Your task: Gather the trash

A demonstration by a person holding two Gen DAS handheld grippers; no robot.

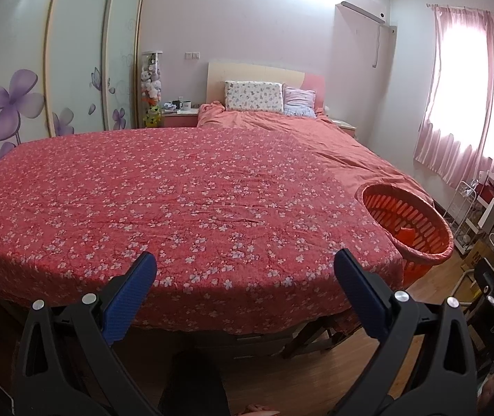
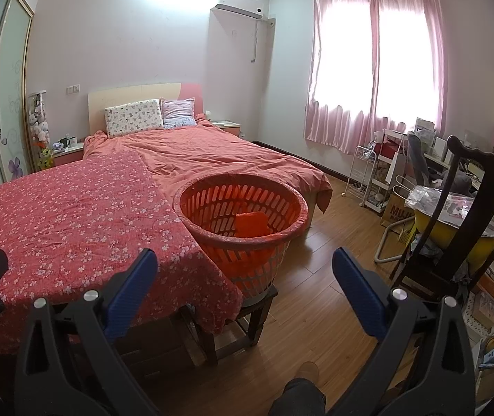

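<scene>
Your basket (image 2: pixel 243 215) is glossy slotted orange plastic; the bedspread (image 1: pixel 177 201) is matt, wrinkled floral cloth; the floor (image 2: pixel 316 294) is smooth wood.

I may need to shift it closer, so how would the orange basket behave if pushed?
The basket looks like thin slotted plastic, nearly empty, so probably light and easy to slide. It appears to sit on a small stool narrower than itself, so a push high on the rim could tip it off.

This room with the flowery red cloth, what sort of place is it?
Most likely a home bedroom: a bed with pillows against a headboard, a sliding wardrobe and pink curtains.
</scene>
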